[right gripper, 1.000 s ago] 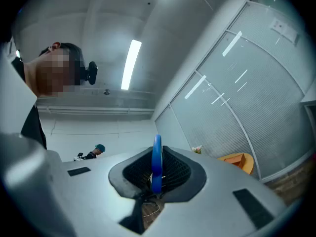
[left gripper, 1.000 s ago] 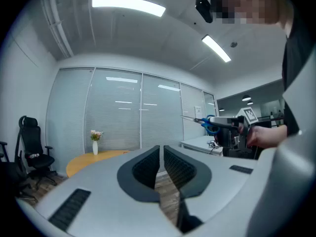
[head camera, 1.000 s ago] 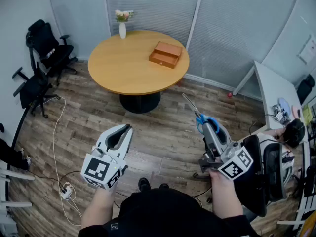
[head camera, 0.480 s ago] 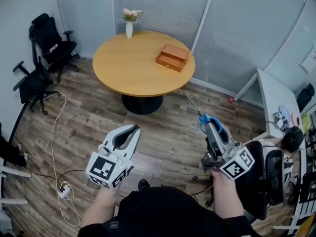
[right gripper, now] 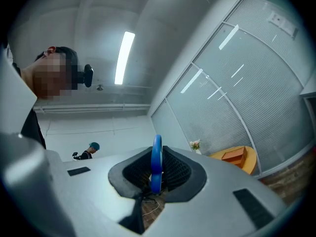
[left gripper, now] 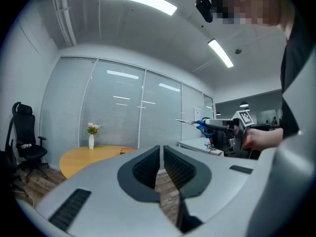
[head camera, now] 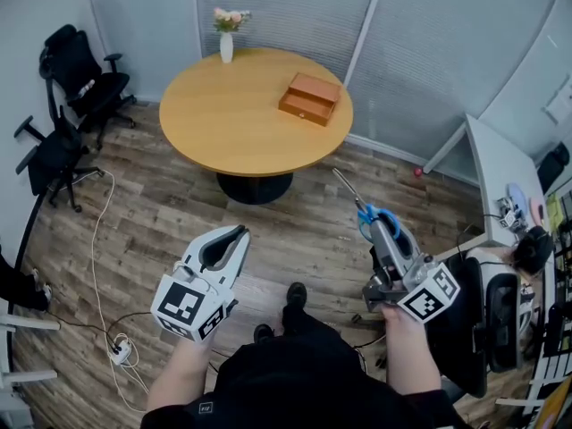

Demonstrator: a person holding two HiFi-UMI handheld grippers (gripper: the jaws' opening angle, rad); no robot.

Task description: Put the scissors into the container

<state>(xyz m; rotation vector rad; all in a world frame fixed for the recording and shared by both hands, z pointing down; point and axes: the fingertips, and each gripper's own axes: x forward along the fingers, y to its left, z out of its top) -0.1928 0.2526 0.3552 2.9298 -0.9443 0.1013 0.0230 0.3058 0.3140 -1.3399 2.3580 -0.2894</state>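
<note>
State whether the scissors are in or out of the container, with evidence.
Out. The scissors are clamped in the right gripper over the floor, apart from the wooden container on the table.

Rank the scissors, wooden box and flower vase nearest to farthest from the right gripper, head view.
1. scissors, held in the right gripper itself.
2. wooden box, on the table's right side.
3. flower vase, at the table's far left edge.
</note>
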